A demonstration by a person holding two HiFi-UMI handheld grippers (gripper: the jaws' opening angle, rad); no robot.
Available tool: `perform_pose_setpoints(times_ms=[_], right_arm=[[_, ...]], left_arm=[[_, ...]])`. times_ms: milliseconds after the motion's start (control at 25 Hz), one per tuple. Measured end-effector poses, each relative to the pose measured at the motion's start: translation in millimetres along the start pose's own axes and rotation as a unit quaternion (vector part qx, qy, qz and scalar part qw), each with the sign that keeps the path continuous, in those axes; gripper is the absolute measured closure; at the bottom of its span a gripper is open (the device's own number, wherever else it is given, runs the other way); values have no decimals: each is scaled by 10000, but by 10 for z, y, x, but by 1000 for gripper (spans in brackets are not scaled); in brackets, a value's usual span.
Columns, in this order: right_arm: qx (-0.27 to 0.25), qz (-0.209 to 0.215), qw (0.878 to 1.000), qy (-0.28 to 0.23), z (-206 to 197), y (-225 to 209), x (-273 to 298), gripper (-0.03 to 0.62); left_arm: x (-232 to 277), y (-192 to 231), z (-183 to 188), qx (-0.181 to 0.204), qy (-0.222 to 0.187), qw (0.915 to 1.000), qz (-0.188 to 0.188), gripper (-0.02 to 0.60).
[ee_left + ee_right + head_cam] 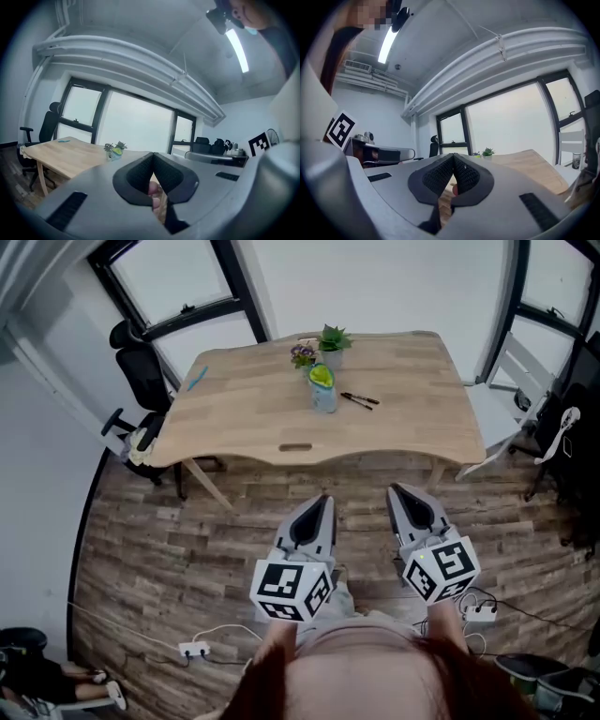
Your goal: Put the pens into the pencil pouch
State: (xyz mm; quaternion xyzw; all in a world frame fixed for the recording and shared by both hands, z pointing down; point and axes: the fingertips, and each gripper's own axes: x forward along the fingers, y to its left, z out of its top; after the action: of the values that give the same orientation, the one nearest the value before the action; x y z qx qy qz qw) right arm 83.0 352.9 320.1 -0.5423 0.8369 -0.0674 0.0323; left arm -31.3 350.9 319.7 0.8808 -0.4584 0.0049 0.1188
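Observation:
Two dark pens [359,400] lie on the wooden table [253,418], just right of a blue-green pencil pouch [322,389] with a yellow-green top that stands upright. The pouch [115,153] also shows small and far off in the left gripper view. Both grippers hang over the wood floor, well short of the table's near edge. My left gripper [323,501] is shut with nothing in it, its pads meeting at the tip [153,157]. My right gripper [394,490] is likewise shut and empty [453,157]. Both point level toward the table.
Two small potted plants [330,338] stand behind the pouch. A blue object [195,381] lies at the table's left end. Black office chairs [141,371] stand to the left, and a white chair [511,395] and a dark bag [562,427] to the right. A power strip [194,649] and cables lie on the floor.

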Motion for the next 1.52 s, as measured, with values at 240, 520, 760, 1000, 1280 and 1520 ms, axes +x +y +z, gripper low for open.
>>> perform_pose_setpoints(times_ms=[240, 520, 760, 1000, 1280, 1520], right_arm=[[-115, -96, 9999, -38, -4, -75, 380, 594], [-367, -245, 9990, -88, -21, -175, 787, 594], [-382, -379, 9985, -132, 28, -265, 1093, 594], [-302, -457, 9984, -154, 54, -311, 1360, 594], [-113, -601, 9980, -176, 83, -331, 1512, 594], [16, -674, 9977, -118, 67, -407, 1612, 594]], left_arm=[[268, 299, 62, -17, 25, 10000, -71, 580], [587, 590, 118, 12, 52, 9998, -190, 580], [829, 808, 167, 71, 73, 9995, -307, 580], [998, 1055, 229, 0, 59, 9992, -388, 580], [1143, 1238, 252, -115, 109, 9987, -478, 580], [1272, 1311, 216, -187, 181, 9983, -524, 580]])
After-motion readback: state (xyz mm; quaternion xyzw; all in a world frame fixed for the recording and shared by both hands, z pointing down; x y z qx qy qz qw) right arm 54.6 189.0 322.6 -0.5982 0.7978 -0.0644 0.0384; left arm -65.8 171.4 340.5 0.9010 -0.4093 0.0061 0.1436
